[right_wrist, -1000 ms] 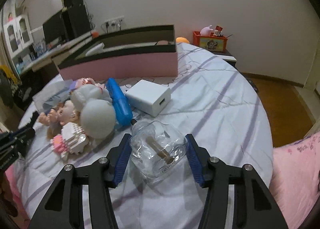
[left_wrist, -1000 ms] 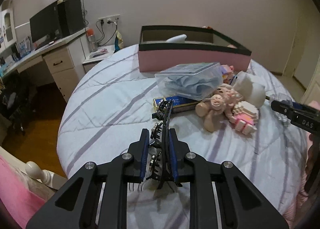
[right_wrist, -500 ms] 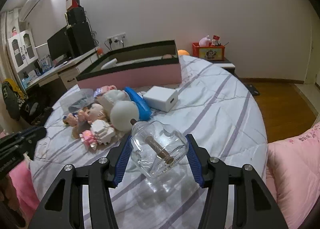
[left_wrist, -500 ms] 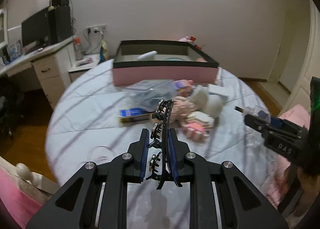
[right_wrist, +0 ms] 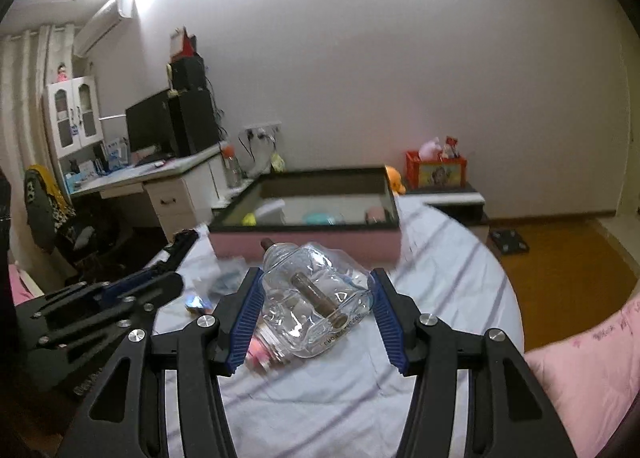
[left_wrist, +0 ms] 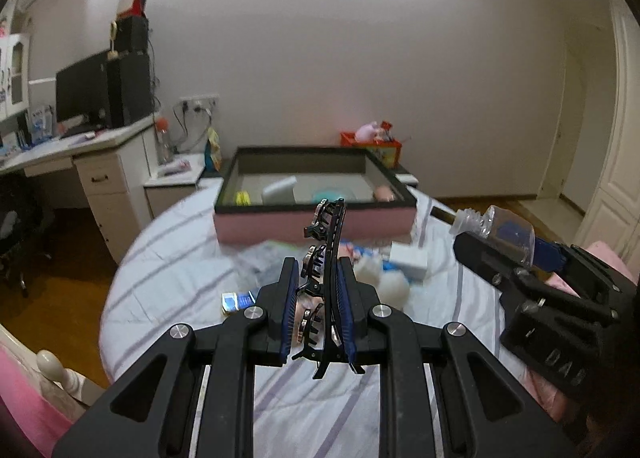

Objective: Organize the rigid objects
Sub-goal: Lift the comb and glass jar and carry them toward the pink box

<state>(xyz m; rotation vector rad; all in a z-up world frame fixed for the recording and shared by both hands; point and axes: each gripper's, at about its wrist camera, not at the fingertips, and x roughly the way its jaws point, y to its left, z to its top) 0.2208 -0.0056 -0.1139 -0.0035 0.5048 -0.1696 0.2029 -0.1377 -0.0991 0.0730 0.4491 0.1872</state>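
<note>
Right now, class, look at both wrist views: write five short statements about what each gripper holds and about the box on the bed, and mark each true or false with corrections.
1. The left gripper is shut on a black hair clip. True.
2. The right gripper holds a white charger box. False: it grips a clear glass bottle.
3. The pink box is empty. False: several items lie inside it.
4. The pink box stands on the striped bed. True.
5. The glass bottle rests on the bed. False: it is held above it.
</note>
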